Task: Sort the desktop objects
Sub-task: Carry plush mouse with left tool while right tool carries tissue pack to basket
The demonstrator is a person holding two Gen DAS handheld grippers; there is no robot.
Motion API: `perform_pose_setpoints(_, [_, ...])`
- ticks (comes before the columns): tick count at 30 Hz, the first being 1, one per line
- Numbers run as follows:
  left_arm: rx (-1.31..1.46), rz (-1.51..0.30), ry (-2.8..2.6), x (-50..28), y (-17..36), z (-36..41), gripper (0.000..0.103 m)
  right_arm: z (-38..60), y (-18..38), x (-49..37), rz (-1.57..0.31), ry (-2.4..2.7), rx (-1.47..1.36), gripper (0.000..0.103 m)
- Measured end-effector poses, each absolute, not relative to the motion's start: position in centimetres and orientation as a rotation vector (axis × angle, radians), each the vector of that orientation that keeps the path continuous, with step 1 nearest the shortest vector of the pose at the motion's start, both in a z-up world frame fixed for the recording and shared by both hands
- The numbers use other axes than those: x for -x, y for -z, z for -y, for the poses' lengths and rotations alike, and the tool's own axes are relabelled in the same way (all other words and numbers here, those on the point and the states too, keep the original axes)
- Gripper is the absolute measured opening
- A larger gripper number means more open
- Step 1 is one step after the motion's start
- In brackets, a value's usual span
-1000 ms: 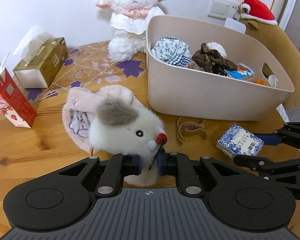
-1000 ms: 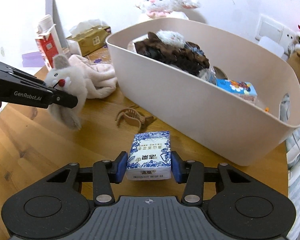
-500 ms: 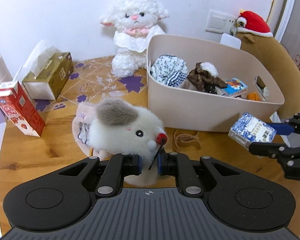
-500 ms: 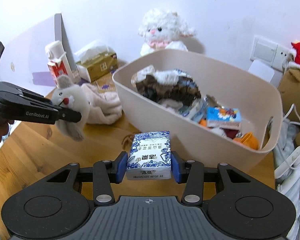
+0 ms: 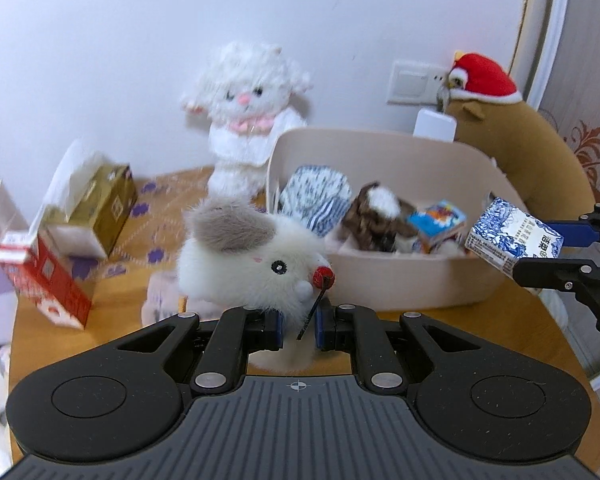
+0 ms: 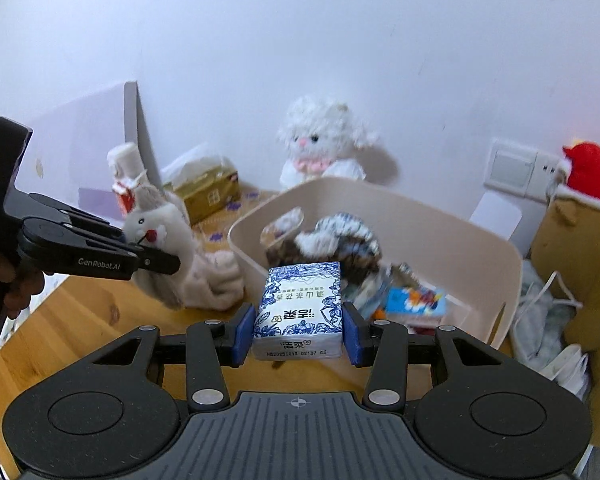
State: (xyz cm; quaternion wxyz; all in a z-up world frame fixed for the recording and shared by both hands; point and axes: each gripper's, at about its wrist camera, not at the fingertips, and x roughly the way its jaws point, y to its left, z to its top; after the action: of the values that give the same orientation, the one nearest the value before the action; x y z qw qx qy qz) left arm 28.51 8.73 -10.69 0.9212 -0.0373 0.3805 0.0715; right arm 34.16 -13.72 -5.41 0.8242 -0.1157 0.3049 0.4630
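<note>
My left gripper (image 5: 299, 327) is shut on a white plush mouse (image 5: 252, 264) with a grey ear and red nose, held in the air left of the beige bin (image 5: 412, 280). It also shows in the right wrist view (image 6: 152, 232). My right gripper (image 6: 298, 334) is shut on a blue-and-white tissue pack (image 6: 300, 308), held above the bin's (image 6: 480, 256) near rim. The pack also shows in the left wrist view (image 5: 514, 238). The bin holds cloth, a dark furry item and a small colourful box (image 6: 416, 304).
A white lamb plush (image 5: 252, 116) stands against the wall behind the bin. A gold tissue box (image 5: 96, 208) and a red carton (image 5: 44, 280) are at the left. A pink cloth (image 6: 216, 280) lies on the wooden table. A brown plush with red hat (image 5: 512, 136) is at the right.
Both grippers have risen from the table with their loads. The mouse has left the pink cloth, and the tissue pack has moved up over the bin's edge.
</note>
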Motion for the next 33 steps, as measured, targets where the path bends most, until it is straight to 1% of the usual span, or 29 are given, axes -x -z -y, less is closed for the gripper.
perform_pose_setpoints(9, [0.021,-0.721,-0.113,-31.5,7.9,-8.0,0.014,14.5,3.2,-37.1,-0.574,-0.942,0.231,0.043])
perform_pose_setpoints(17, [0.032,-0.707,-0.086,-34.4,6.8,-7.1,0.014,15.0,2.8,-39.6,-0.55,-0.882,0.195,0.043])
perform_pose_setpoints(26, [0.004,-0.719,-0.039,-37.4,7.1,-5.4,0.014,15.8,3.4,-42.2,-0.555,-0.828,0.171,0.043])
perform_pose_setpoints(33, [-0.03,-0.772,-0.002,-40.4,8.8,-3.3,0.014,16.1,4.6,-43.5,-0.582,-0.8,0.178,0.043])
